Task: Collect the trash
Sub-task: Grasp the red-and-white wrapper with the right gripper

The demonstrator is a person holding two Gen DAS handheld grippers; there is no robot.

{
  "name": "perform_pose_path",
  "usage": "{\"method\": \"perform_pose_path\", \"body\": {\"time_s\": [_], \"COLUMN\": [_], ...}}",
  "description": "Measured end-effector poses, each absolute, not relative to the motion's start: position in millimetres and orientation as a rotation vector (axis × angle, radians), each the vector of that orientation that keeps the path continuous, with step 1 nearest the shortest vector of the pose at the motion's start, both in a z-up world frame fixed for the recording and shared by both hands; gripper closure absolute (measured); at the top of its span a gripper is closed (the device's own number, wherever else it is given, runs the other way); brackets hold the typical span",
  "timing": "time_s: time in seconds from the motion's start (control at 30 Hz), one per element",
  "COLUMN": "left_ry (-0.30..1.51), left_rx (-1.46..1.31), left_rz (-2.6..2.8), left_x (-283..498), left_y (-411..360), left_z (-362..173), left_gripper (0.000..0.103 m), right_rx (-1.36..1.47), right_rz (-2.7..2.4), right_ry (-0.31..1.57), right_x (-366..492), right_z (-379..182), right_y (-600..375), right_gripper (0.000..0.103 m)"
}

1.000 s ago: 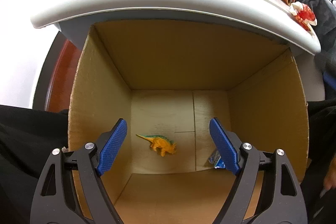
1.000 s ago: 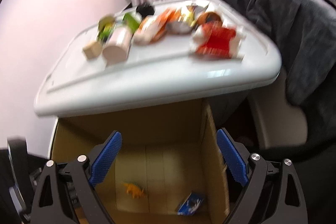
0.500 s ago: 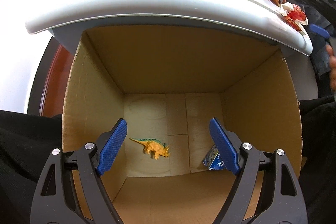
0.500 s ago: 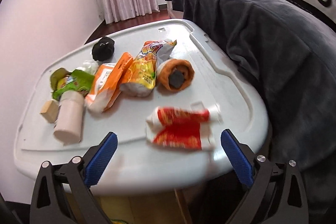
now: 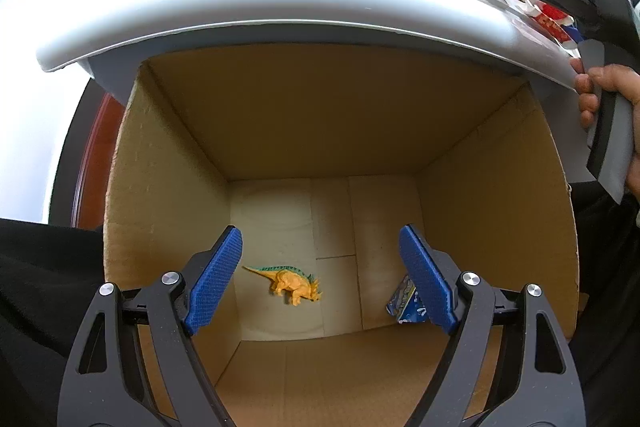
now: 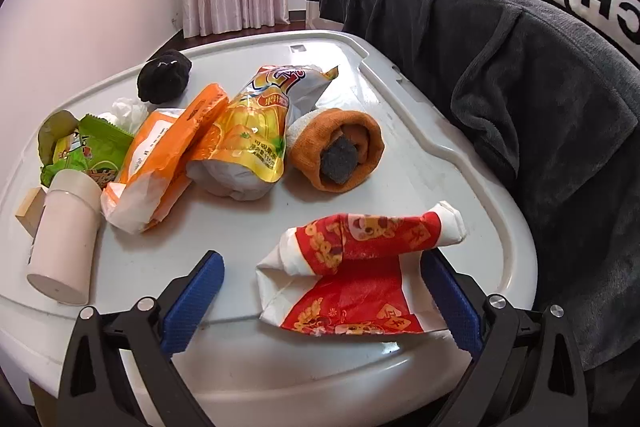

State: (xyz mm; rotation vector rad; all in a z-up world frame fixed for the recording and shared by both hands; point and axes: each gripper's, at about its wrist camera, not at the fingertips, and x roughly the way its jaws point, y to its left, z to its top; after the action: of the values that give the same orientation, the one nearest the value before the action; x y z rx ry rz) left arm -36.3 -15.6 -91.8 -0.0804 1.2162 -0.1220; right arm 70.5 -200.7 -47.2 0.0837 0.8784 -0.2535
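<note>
My left gripper [image 5: 320, 247] hangs open over a brown cardboard box [image 5: 168, 187], with nothing between its blue pads. On the box floor lie an orange toy dinosaur [image 5: 290, 283] and a blue wrapper [image 5: 402, 301]. My right gripper [image 6: 322, 267] stands wide open just above the grey plastic lid [image 6: 420, 155]. A crumpled red-and-white wrapper [image 6: 360, 267] lies between its fingers, and the pads are not pressing on it. Behind the wrapper lie a yellow snack bag [image 6: 248, 131], an orange pack [image 6: 160, 163] and a green wrapper [image 6: 92, 151].
Also on the lid are a white cylinder [image 6: 64, 235], a wooden block [image 6: 28, 207], a rolled orange sock [image 6: 340, 147], a black bundle [image 6: 164, 75] and white tissue [image 6: 128, 109]. A dark blanket [image 6: 520, 67] borders the lid's right side. A hand [image 5: 608, 95] holds the right gripper's handle above the box's right wall.
The right gripper has swung from over the box to over the lid, and the red-and-white wrapper now lies between its fingers. The hand holding it has entered the left wrist view. The left gripper stays put.
</note>
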Motion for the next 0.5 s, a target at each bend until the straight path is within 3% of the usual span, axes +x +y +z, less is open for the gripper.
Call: {"method": "perform_pose_path", "body": {"time_s": [0.37, 0.5], "left_ry": [1.166, 1.153], "left_rx": [-0.043, -0.025], "left_rz": [-0.151, -0.165], "left_x": [-40, -40], "left_y": [-24, -29], "left_z": [-89, -88], "left_gripper": [0.024, 0.024], "right_rx": [0.079, 0.133], "right_rz": [-0.262, -0.263], "right_ry": [0.844, 0.871], "right_x": [62, 62], "right_z": [-45, -46], "right_y": [-202, -210], "right_gripper": [0.012, 0.006]}}
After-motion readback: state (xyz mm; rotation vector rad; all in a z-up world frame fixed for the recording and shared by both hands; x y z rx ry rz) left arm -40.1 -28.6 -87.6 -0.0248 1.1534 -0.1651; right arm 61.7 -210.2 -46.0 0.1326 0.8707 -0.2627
